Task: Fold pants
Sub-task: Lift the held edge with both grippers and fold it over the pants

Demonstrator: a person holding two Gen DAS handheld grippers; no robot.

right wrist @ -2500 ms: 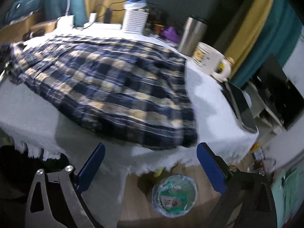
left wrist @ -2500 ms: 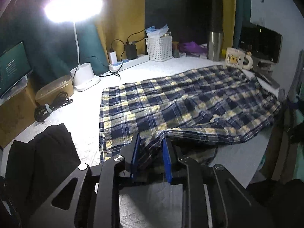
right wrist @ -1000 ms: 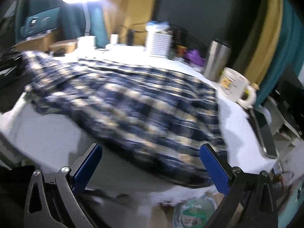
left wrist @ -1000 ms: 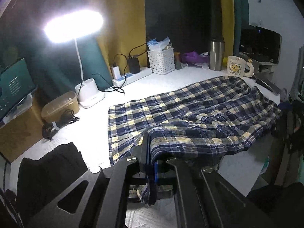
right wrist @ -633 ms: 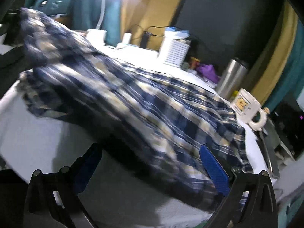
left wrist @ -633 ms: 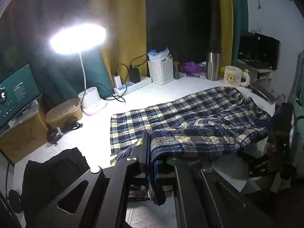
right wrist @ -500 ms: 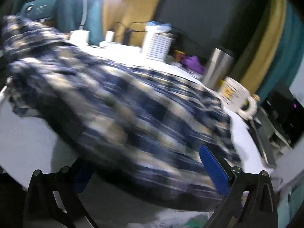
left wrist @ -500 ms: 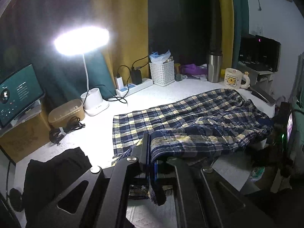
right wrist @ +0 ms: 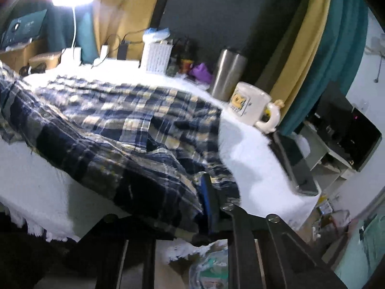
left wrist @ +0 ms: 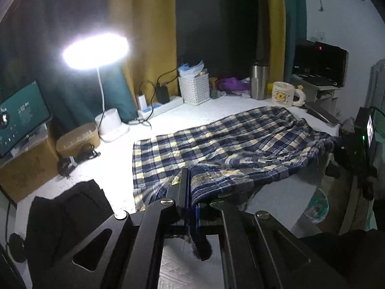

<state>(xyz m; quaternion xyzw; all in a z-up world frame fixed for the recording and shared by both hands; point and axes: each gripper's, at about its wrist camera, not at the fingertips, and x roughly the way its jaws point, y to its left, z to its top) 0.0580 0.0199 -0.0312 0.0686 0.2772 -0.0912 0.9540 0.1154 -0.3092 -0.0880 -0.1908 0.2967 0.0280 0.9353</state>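
Both grippers pinch the pants (left wrist: 231, 142) — left gripper (left wrist: 190, 192) on one near corner, right gripper (right wrist: 204, 192), jaws just closed, on the other.

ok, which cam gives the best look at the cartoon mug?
Right wrist view. The mug sits large and near, its printed side and handle visible, standing on the white cover just past the plaid pants. In the left wrist view the mug is small and far off at the table's back edge, though sharper.

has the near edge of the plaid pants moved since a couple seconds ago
Yes. The left gripper, shut on the plaid pants, has lifted their near edge off the white table.
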